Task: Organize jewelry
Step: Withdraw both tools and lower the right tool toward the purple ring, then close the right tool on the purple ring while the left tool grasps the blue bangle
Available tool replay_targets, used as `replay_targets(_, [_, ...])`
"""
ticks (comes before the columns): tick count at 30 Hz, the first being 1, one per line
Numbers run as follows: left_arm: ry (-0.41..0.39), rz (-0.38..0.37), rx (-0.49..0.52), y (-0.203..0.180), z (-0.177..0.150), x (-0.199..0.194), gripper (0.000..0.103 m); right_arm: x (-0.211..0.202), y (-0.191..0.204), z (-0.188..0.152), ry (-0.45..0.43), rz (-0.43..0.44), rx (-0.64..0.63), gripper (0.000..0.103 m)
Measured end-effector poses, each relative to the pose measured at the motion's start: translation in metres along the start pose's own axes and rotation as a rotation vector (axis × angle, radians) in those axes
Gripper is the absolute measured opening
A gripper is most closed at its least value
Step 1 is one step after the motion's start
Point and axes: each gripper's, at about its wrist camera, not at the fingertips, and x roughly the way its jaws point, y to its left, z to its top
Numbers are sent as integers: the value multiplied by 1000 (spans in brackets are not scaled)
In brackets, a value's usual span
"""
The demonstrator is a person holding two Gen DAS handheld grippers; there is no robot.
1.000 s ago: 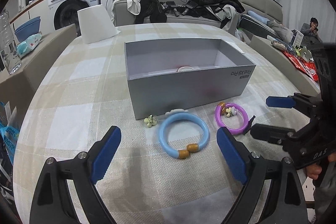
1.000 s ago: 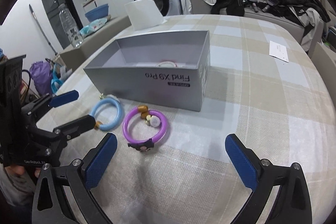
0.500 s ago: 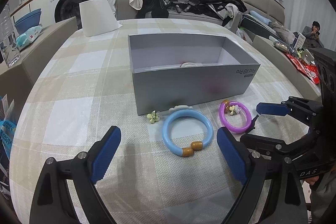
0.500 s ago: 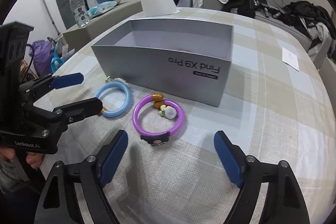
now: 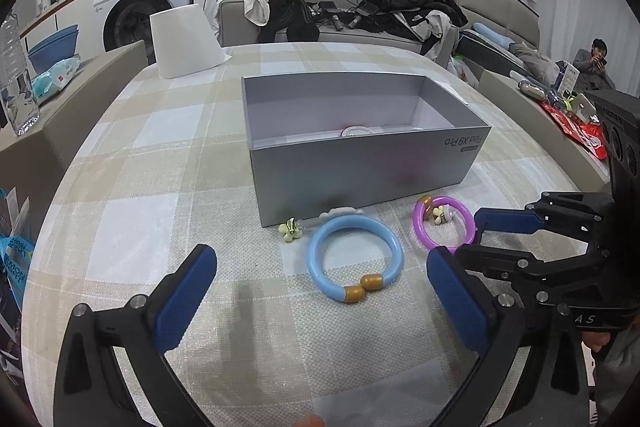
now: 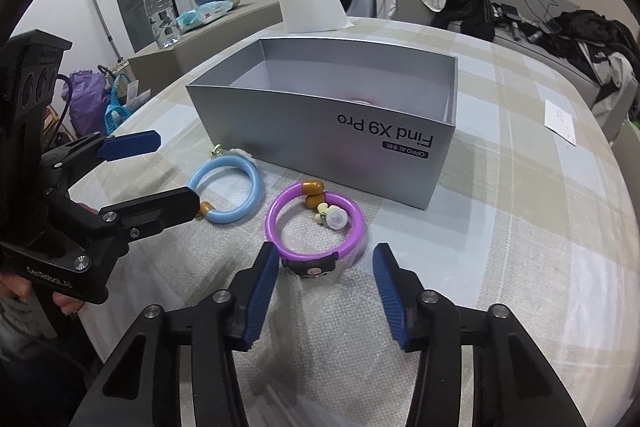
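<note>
Purple bracelet (image 6: 316,223) lies on table (image 6: 520,227), its near rim between right gripper (image 6: 325,291) jaws, which have just been closing, no contact seen. Left gripper (image 5: 320,291) wide open, empty, near blue bracelet (image 5: 354,259). Box (image 6: 340,131) contents mostly hidden.

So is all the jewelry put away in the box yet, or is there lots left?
Mostly left. One pale ring already lies in the grey box. The right gripper, jaws just closing but not yet gripping, is at the purple bracelet on the table. The left gripper is wide open and empty. The blue bracelet and small flower charm are not yet boxed.
</note>
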Motion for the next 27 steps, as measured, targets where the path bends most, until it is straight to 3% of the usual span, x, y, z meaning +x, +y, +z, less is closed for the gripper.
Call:
replay_targets(3, [-7,1,8,-1,1,-1,102,0,1,0,1,9,-7,35])
replay_targets(6, [-19,10,12,-2,2,-4,102,-1,2,-1,1,10,-15,35])
replay_targets(7, [-20,8,15,-2,2,-4,102,-1,2,-1,0,9,-16,37])
replay_targets(9, [-18,5,19,-3,2,-3,102,0,1,-1,-2,3,-10,53])
replay_targets(18, [17,8,43,-6,2,2,102,11,12,6,2,-65,-54,59])
replay_targets(21, [18,26,45,-6,0,1,102,10,13,6,-7,-60,-60,51])
replay_targets(27, [44,-6,40,-5,0,4,102,-1,5,5,-59,-12,-23,49])
